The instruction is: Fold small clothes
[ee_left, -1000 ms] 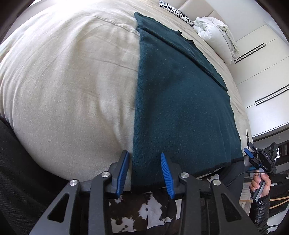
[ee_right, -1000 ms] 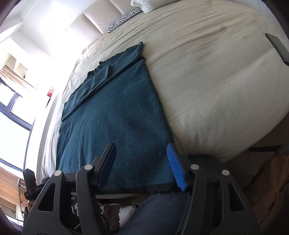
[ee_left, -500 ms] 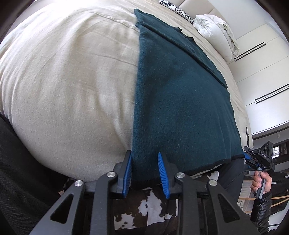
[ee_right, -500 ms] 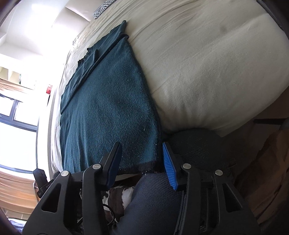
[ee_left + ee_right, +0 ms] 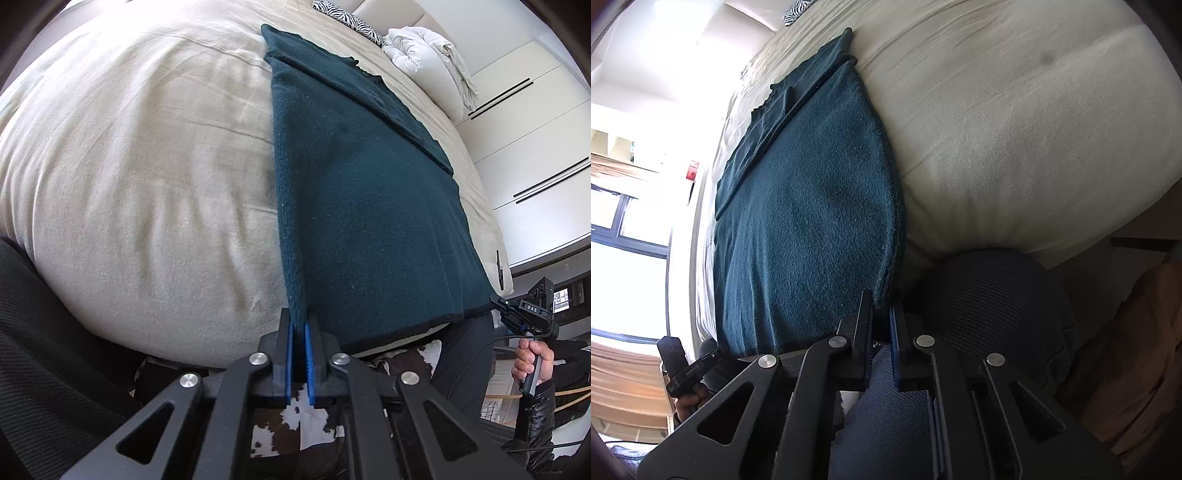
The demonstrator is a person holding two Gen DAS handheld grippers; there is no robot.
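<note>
A dark teal knit garment [image 5: 369,206] lies flat on the cream bed [image 5: 140,177], its near hem at the bed's front edge. My left gripper [image 5: 299,332] is shut on the garment's near left corner. In the right wrist view the same garment [image 5: 805,221] shows, and my right gripper [image 5: 881,306] is shut on its near right corner at the bed's [image 5: 1015,129] edge. The right gripper also shows in the left wrist view [image 5: 524,314], held in a hand at the far right.
A white duvet [image 5: 432,62] and a zebra pillow [image 5: 351,18] lie at the head of the bed. A dark phone [image 5: 499,267] lies near the bed's right edge. White wardrobe doors [image 5: 528,129] stand to the right. A dark mesh cushion [image 5: 993,306] sits below the bed's edge.
Both grippers moved in onto the garment's near hem and closed from open to shut on its two near corners.
</note>
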